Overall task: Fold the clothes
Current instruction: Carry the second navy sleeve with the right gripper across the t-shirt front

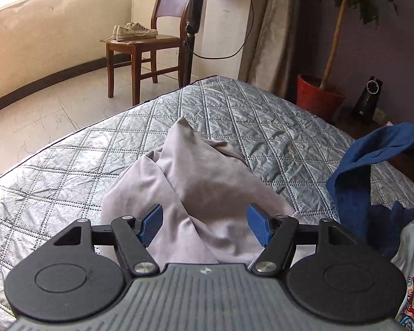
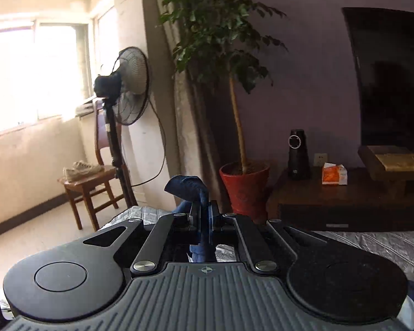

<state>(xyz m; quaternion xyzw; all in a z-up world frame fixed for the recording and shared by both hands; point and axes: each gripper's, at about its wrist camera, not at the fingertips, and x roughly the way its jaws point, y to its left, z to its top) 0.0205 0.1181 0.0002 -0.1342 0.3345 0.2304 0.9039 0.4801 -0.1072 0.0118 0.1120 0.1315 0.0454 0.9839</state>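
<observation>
**Right gripper clamped on blue garment; left gripper spread over grey garment**

Left gripper (image 1: 205,224) – its blue fingers (image 1: 151,224) stand spread apart, one on each side of a rumpled pale grey garment (image 1: 190,182) that lies heaped on the quilted grey mattress (image 1: 69,171). Whether the pads touch the cloth cannot be told; they do not pinch it.

Right gripper (image 2: 205,220) – fingers pressed together on a fold of the dark blue garment (image 2: 186,187), which bunches up above the fingertips and hangs below them. In the left wrist view the same blue garment (image 1: 353,176) is lifted off the bed at the right edge, draping down toward a printed white garment (image 1: 412,281).

Surroundings: a wooden chair (image 1: 140,49) carrying pale sneakers (image 1: 133,31), a standing fan (image 2: 129,88), and a potted tree in a red pot (image 2: 244,190) beyond the bed.
</observation>
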